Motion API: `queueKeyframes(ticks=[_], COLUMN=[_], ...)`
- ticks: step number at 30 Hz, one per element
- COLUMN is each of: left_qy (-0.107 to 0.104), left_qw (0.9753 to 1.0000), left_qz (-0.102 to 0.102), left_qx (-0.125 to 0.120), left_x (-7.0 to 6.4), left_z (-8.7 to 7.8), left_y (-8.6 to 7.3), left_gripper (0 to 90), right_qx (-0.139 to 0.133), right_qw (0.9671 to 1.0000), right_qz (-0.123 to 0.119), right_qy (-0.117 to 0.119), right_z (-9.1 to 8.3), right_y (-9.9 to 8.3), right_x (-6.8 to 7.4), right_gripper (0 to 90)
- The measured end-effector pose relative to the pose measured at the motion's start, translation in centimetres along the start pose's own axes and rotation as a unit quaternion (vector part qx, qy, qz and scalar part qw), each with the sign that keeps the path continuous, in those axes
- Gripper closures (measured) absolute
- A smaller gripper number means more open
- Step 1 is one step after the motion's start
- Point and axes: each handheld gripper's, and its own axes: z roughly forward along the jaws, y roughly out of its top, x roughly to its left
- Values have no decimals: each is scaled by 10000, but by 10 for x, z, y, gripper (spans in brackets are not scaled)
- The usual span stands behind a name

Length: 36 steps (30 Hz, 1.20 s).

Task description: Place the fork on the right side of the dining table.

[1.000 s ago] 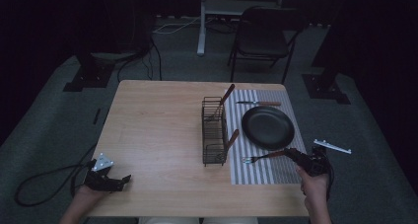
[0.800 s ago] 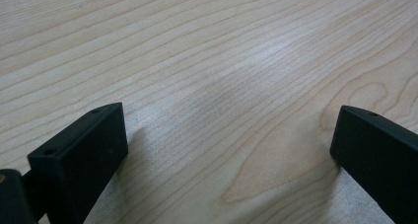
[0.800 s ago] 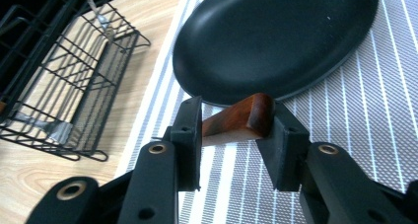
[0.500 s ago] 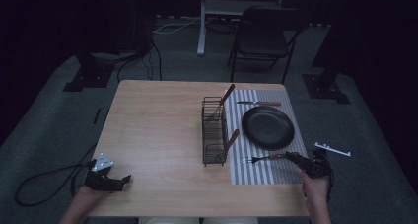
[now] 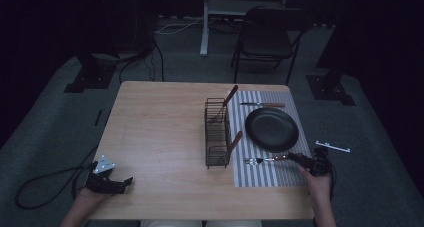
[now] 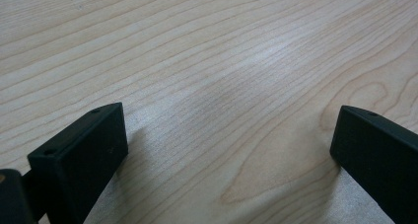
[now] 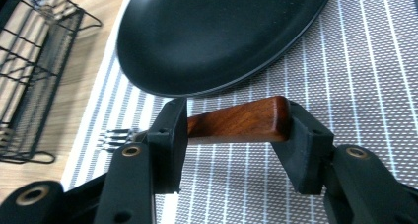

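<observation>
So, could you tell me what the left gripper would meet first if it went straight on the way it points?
Probably nothing soon: ahead of the left gripper lies bare table.

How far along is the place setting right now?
Done: a black plate sits on the striped mat, with a knife beyond it. In hand: the right gripper grips the fork by its wooden handle. Left: two utensils stand in the wire caddy.
</observation>
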Motion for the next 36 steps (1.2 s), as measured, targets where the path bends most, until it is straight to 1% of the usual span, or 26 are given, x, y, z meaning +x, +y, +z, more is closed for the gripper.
queueKeyframes(ticks=[3,6,10,16,22,24,26,28,29,30,31,32,34,36], left_qy=[0,0,0,1,1,1,1,1,1,2,1,1,1,1], left_qw=[10000,10000,10000,10000,10000,10000,10000,10000,10000,10000,10000,10000,10000,10000], left_qz=[0,0,0,-1,0,0,0,-1,-1,0,-1,-1,-1,-1], left_qx=[-1,0,-1,-1,-1,0,-1,-1,-1,0,1,0,-1,-1], left_x=[0,0,0,0,0,0,0,0,0,0,0,0,0,0], left_z=[0,0,0,0,0,0,0,0,0,0,0,0,0,0], left_y=[0,0,0,0,0,0,0,0,0,0,0,0,0,0], left_gripper=[9,9,9,9,9,9,9,9,9,9,9,9,9,9], right_qx=[48,120,181,220,258,296,320,350,342,368,367,348,353,349], right_qw=[10000,9999,9997,9996,9986,9976,9968,9952,9941,9924,9894,9872,9836,9802], right_qz=[16,9,87,56,-129,-211,-277,-410,-523,-619,-798,-932,-1087,-1220], right_qy=[-30,-112,-110,-194,-445,-590,-676,-813,-886,-995,-1153,-1248,-1394,-1523], right_z=[4,7,11,14,18,20,22,25,26,27,28,28,29,30], right_y=[0,1,1,1,1,0,-2,-3,-4,-4,-5,-5,-5,-5], right_x=[-3,-6,-9,-10,-6,-5,-3,-2,0,2,5,8,12,16], right_gripper=[459,445,439,420,387,375,367,358,361,374,370,370,357,316])
